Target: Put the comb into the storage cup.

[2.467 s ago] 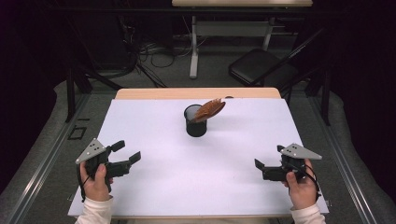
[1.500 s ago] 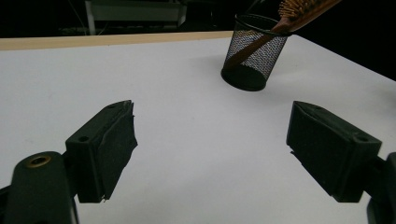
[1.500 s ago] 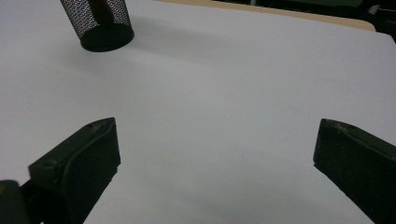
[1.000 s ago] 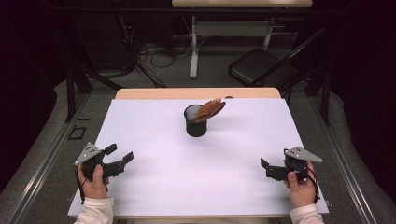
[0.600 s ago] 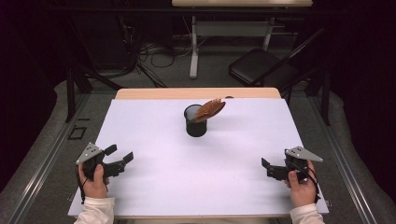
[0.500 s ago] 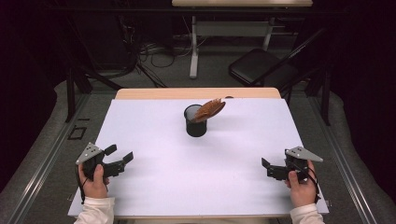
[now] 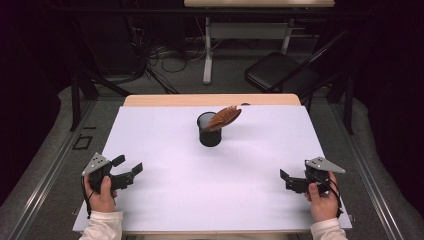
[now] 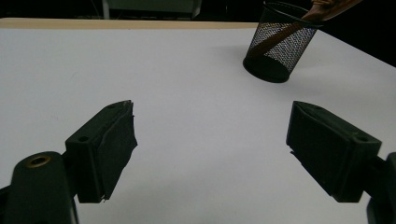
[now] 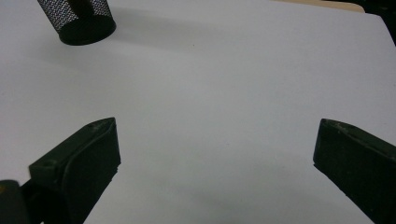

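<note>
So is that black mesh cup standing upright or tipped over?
Upright. The mesh cup stands on its round base on the white table, rim up, with a brown wooden utensil leaning inside it.

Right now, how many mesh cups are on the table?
1. A black mesh cup stands upright near the middle of the white table, toward its far edge, with a brown wooden utensil leaning out of it.

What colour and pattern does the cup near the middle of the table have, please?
The cup is black wire mesh, clearest in the left gripper view.

L hand-held gripper (image 7: 127, 167) & R hand-held gripper (image 7: 285, 180): jaws apart, nothing gripped.
</note>
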The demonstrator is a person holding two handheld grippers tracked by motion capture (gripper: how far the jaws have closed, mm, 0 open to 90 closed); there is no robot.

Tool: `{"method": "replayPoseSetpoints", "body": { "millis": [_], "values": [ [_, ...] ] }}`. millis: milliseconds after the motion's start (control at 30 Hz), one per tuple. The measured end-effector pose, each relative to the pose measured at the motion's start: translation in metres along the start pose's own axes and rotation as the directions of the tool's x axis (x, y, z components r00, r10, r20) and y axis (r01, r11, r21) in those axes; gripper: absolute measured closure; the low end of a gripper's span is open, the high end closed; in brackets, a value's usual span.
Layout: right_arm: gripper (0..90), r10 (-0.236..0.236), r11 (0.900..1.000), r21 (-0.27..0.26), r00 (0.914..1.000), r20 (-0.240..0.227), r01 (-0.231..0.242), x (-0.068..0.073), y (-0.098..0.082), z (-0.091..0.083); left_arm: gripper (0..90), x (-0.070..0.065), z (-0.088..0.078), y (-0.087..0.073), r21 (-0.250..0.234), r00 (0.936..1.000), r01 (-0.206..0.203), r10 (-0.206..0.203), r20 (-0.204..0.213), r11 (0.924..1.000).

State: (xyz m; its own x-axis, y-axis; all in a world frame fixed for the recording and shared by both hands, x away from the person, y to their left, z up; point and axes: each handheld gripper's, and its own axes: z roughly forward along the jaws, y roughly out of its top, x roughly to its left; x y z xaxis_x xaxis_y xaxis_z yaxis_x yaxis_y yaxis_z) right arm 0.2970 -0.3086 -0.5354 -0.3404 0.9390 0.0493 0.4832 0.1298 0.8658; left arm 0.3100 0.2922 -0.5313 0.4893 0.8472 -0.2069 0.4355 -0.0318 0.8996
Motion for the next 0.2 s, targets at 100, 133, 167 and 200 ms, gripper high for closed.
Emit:
{"method": "replayPoseSetpoints", "body": {
  "millis": [100, 133, 167, 200],
  "values": [
    [0.2, 0.0, 1.0, -0.001, 1.0, 0.0, 0.0, -0.0004, -0.0003, -0.0002, 15.8, -0.0001, 0.0006, -0.0002, 0.005, 1.0, 0.0, 0.0, 0.002, 1.0],
    [0.2, 0.002, 1.0, 0.001, 1.0, -0.001, -0.002, -0.0004, -0.0005, 0.0001, 15.8, -0.0001, 0.0009, -0.0002, 0.006, 1.0, 0.0, 0.0, 0.002, 1.0],
    [0.2, 0.003, 1.0, -0.003, 1.0, 0.0, -0.003, -0.0003, -0.0007, 0.0006, 15.8, -0.0001, 0.001, -0.0002, 0.007, 1.0, 0.0, 0.0, 0.003, 1.0],
    [0.2, 0.002, 1.0, -0.003, 1.0, 0.0, -0.002, -0.0003, -0.0007, 0.0006, 15.8, -0.0002, 0.0012, -0.0002, 0.008, 1.0, -0.001, 0.001, 0.002, 1.0]
  ]
}}
